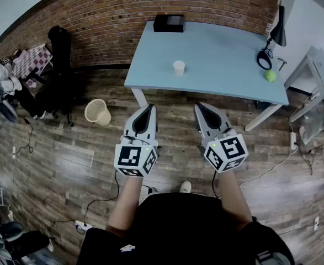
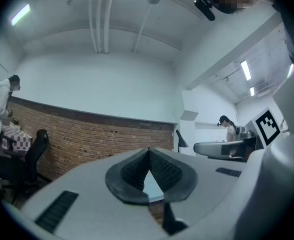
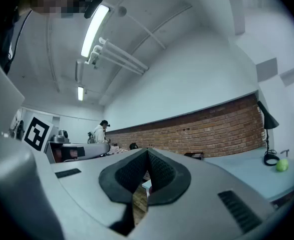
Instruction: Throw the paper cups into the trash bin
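The left claw (image 1: 148,109) and the right claw (image 1: 200,106) are held side by side over the wooden floor (image 1: 68,159), both aimed toward 12 o'clock at the light-blue worktop (image 1: 222,57). In the left gripper view the left claw (image 2: 148,152) is pinched closed, its ribbed pads meeting at the tips with nothing between them. The right gripper view shows the right claw (image 3: 147,152) in the same way, tips together and empty.

One paper cup (image 1: 179,67) stands upright on the worktop near its front edge, at about 12 o'clock from the two claws and well apart from them. The trash bin (image 1: 97,112), a pale basket, sits on the floor at 9 o'clock from the left claw, beside the worktop's corner leg.

On the worktop a black box (image 1: 169,22) lies at 12 o'clock from the cup against the brick wall (image 1: 112,15). A green ball (image 1: 270,75) rests at 3 o'clock from the cup near the far end, just beside the base of a black lamp (image 1: 277,29).
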Available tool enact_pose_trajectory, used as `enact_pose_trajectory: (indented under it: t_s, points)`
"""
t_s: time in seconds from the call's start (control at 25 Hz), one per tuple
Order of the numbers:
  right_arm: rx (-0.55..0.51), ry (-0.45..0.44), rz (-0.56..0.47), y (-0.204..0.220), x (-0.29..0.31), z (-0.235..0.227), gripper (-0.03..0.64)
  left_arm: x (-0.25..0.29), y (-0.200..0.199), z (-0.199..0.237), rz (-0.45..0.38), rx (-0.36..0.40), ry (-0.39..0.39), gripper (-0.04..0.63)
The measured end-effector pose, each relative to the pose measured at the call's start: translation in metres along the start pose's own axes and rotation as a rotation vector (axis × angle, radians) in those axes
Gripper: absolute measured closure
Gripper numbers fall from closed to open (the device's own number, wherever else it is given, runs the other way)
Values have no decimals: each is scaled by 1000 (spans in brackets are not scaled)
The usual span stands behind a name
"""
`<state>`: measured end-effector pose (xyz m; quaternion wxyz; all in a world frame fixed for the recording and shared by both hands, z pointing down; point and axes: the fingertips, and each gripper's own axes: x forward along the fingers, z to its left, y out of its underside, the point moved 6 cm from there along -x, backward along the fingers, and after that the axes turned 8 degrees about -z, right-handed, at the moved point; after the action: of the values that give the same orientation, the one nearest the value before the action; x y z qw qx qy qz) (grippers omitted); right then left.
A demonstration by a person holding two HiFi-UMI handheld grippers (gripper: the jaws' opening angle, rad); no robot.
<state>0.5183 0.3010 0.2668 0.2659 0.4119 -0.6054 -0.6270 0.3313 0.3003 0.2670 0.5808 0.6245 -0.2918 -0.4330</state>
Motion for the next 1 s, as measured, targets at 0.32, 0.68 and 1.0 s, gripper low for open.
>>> enact_pose_trajectory:
  t_s: [0.32, 0.68, 1.0]
  points:
    - [15, -41, -14, -3, -11, -25, 613, 14, 9, -30, 22, 26, -6, 586]
    - [21, -67, -14, 0, -7, -38, 612, 19, 11, -36, 34, 37, -21, 586]
    - [9, -79, -4, 7, 12, -35, 612, 26, 15, -22, 48, 42, -24, 586]
